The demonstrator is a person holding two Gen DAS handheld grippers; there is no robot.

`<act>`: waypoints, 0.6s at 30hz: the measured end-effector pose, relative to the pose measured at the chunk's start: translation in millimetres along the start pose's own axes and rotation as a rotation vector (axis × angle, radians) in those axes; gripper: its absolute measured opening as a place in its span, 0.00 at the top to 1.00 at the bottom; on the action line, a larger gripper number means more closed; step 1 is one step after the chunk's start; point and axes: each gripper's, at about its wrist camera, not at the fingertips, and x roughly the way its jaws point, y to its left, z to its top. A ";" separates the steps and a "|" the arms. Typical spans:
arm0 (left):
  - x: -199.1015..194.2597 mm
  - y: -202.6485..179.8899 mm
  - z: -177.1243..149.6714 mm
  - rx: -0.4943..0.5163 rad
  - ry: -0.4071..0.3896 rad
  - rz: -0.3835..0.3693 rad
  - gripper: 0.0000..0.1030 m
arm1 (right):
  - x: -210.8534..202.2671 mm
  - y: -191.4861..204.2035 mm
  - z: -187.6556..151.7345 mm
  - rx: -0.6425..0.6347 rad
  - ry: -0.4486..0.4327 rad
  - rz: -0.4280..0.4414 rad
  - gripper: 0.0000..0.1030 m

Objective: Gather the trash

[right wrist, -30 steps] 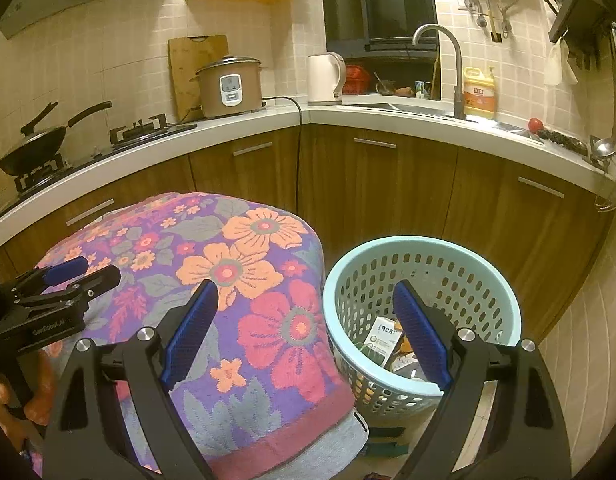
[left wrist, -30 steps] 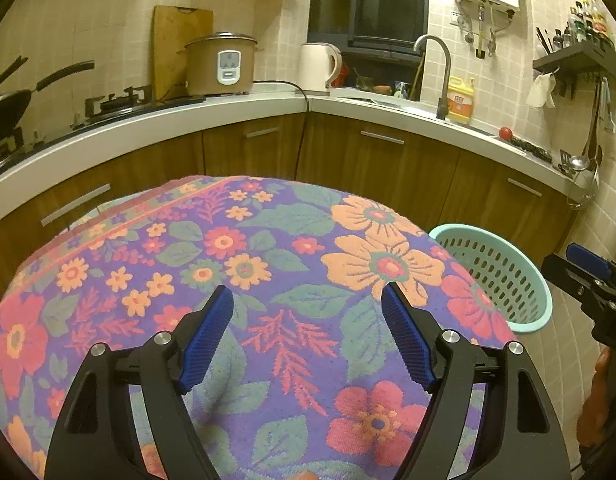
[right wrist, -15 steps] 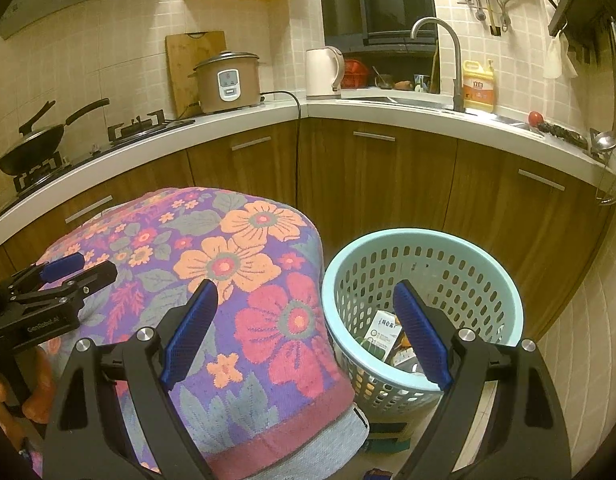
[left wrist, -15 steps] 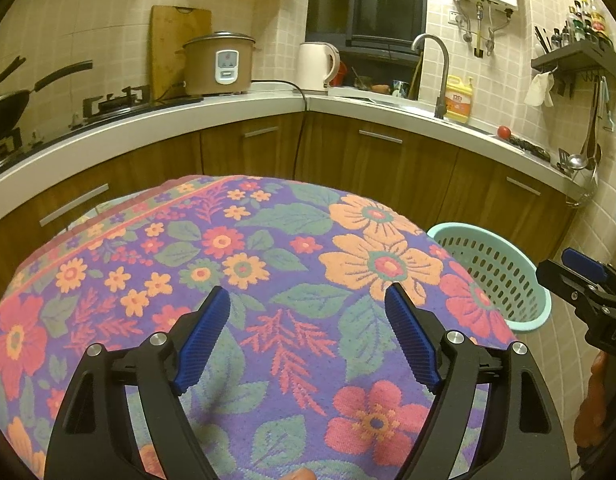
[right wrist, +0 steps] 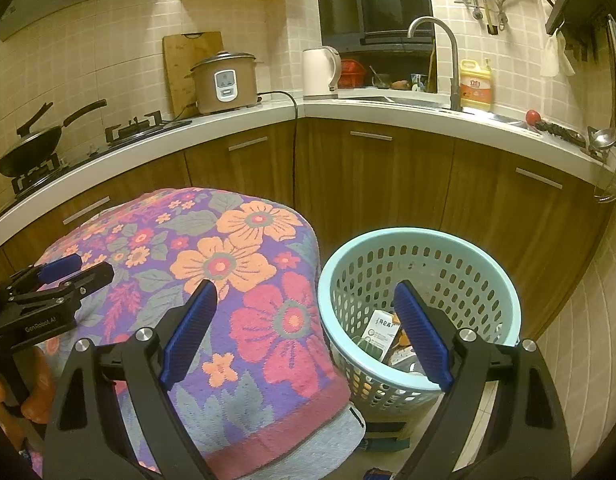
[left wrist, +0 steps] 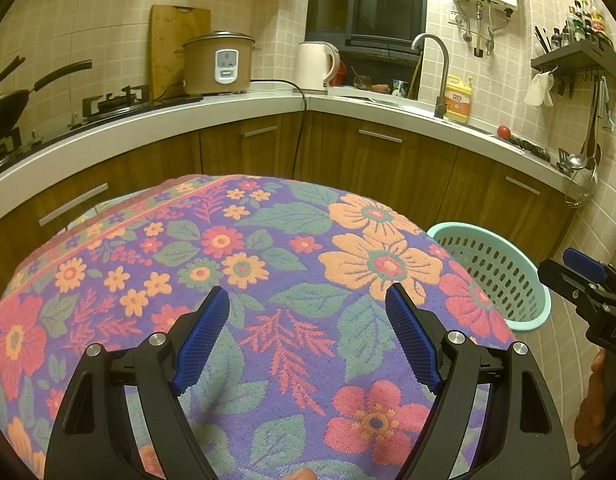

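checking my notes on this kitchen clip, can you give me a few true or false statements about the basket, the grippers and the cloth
1. The basket has trash in it. True: packets lie at its bottom.
2. The left gripper is clamped on a wrapper. False: its jaws stand wide apart with nothing between them.
3. The basket stands on top of the flowered cloth. False: it stands beside the cloth-covered surface, lower down, to its right in the right wrist view.
4. The right gripper is open and holds nothing. True.
5. A kettle stands on the counter near the sink tap. True.
6. Trash lies scattered over the flowered cloth. False: no trash shows on the cloth in either view.
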 end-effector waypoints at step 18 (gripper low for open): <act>0.9 0.3 -0.9 -0.007 0.009 -0.003 0.24 | -0.8 -0.4 -0.1 0.002 0.002 0.001 0.17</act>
